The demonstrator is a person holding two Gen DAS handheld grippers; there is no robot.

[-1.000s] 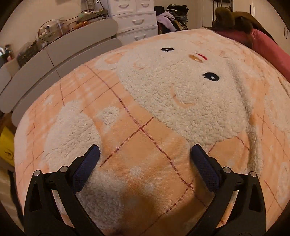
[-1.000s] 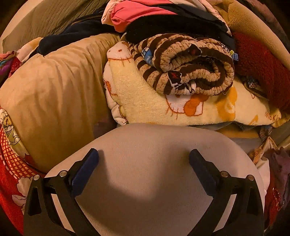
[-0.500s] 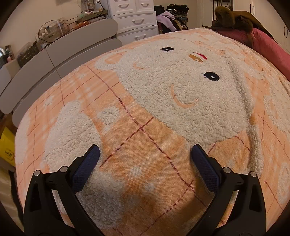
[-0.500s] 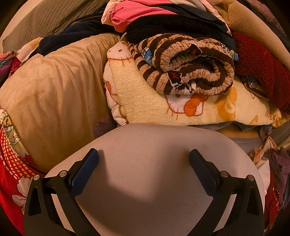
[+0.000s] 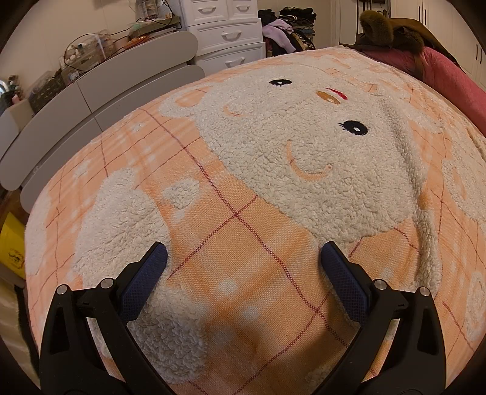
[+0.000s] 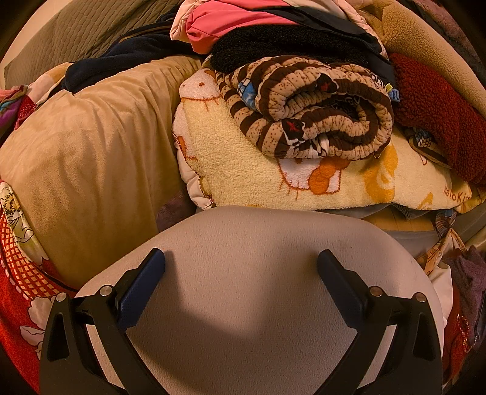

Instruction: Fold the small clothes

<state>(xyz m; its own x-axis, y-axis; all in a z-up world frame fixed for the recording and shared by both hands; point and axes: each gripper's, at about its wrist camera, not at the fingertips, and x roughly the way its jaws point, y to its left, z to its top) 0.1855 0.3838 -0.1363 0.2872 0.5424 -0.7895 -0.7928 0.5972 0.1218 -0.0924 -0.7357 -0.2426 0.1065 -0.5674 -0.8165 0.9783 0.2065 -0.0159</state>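
Observation:
In the left wrist view my left gripper [image 5: 243,258] is open and empty, low over an orange checked blanket [image 5: 243,218] with a fluffy white bear face [image 5: 303,145]. In the right wrist view my right gripper [image 6: 241,264] is open and empty above a grey rounded panel [image 6: 252,288]. Beyond it lies a heap of clothes: a rolled brown striped garment [image 6: 309,106] on a yellow Hello Kitty fleece [image 6: 273,176], a dark red fleece [image 6: 437,112] at right, a black fuzzy piece [image 6: 273,42] and a pink one [image 6: 227,24] behind.
A tan cushion [image 6: 91,158] and red floral fabric [image 6: 18,273] lie left of the heap. In the left wrist view grey rounded panels [image 5: 100,100] edge the bed at left, white drawers [image 5: 227,33] stand behind, a pink quilt [image 5: 440,79] lies far right.
The left gripper has dropped slightly closer to the blanket. The right gripper has barely moved.

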